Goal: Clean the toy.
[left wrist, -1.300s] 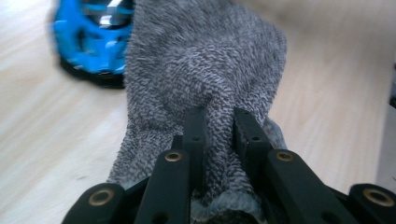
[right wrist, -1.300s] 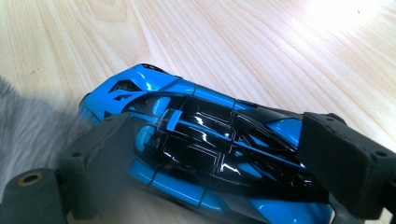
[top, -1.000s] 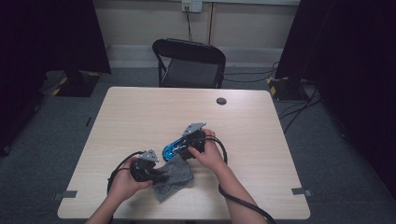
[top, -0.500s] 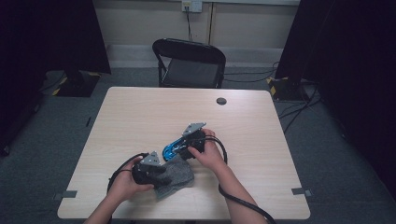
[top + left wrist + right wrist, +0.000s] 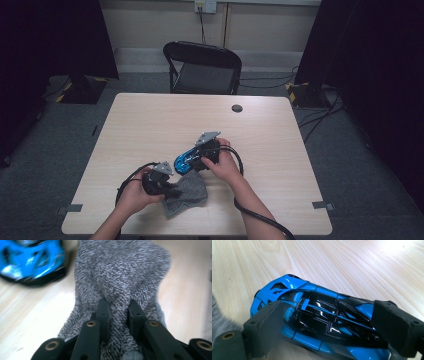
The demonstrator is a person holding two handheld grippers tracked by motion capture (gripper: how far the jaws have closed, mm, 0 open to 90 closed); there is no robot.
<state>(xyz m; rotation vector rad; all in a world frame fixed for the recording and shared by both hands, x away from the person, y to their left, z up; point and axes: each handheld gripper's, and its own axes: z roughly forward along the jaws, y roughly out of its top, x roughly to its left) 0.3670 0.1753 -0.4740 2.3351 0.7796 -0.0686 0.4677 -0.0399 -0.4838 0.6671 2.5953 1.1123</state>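
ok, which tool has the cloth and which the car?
The left tool is pinched shut on the grey knitted cloth. The right tool straddles the blue toy car, its pads against the car's sides on the table.

I'm working in a recording studio or lab: black curtains (image 5: 50, 40) at ten and two, bare table (image 5: 150, 125), folding chair (image 5: 202, 67) at twelve.

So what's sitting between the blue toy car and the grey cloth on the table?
Nothing: a short strip of bare table separates the blue toy car from the grey cloth. It shows in the left gripper view; in the high view they look nearly touching.
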